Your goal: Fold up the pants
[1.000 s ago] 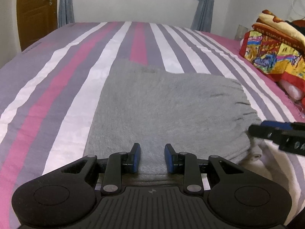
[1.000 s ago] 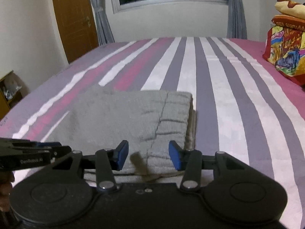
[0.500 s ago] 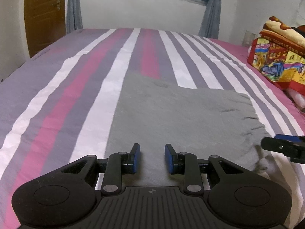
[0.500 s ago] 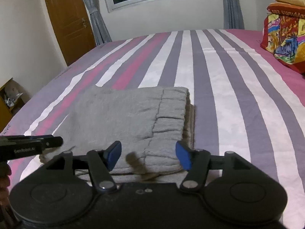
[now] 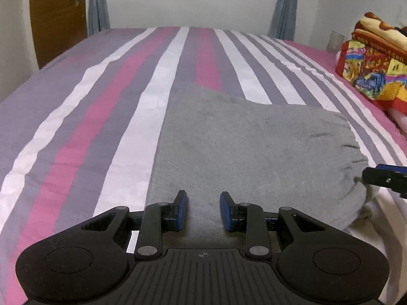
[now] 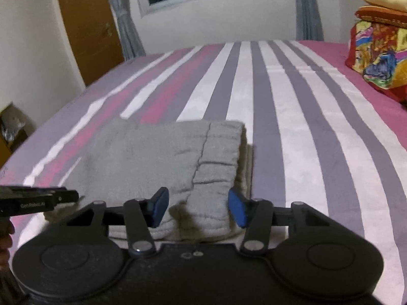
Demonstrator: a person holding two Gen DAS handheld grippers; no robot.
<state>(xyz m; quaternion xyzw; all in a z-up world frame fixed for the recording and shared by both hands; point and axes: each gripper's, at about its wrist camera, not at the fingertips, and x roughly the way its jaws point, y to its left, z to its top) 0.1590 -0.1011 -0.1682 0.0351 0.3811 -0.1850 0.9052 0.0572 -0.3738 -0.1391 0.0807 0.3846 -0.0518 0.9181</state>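
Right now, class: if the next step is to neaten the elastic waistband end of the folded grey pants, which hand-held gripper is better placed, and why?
Right hand-held gripper: open, with the waistband of the grey pants just ahead. The left hand-held gripper faces the plain middle.

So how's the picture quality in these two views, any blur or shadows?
Left wrist view: sharp, fisheye bends the striped bed edges. Right wrist view: slightly blurred, softer stripes; the right gripper casts a dark shadow on the grey pants.

pants [image 5: 254,152] near edge hidden behind left tool [image 5: 202,209]; quilt pile [image 6: 379,50] cut by frame edge.
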